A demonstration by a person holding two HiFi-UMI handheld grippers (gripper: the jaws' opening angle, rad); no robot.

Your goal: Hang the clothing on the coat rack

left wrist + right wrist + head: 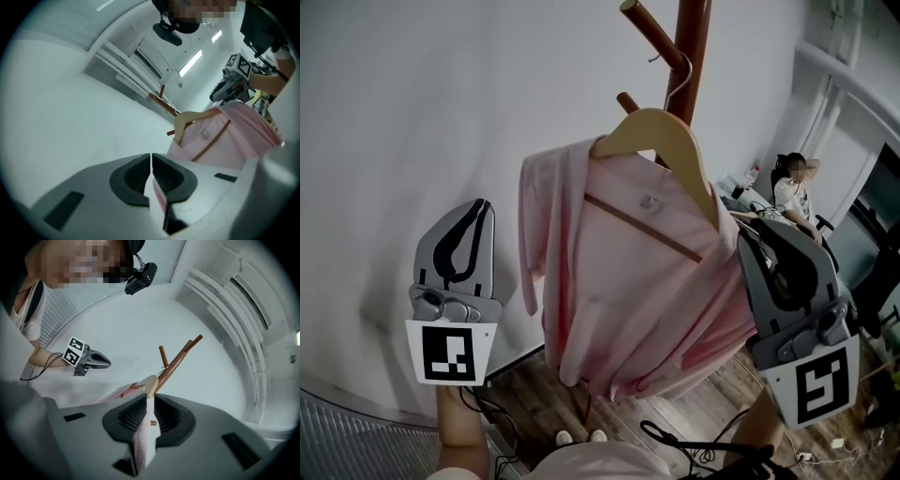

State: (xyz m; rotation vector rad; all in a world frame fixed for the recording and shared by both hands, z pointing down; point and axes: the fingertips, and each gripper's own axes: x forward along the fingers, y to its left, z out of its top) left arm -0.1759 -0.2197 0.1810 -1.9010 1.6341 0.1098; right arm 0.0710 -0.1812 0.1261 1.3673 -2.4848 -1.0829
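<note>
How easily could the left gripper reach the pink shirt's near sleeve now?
Probably easily: the left gripper sits beside the sleeve with nothing between them, though its jaws are shut and must open first.

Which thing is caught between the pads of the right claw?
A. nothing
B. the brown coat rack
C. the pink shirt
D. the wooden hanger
C: the right gripper view shows the right claw pinching pink cloth of the shirt, with the hanger and the coat rack beyond its tips.
</note>
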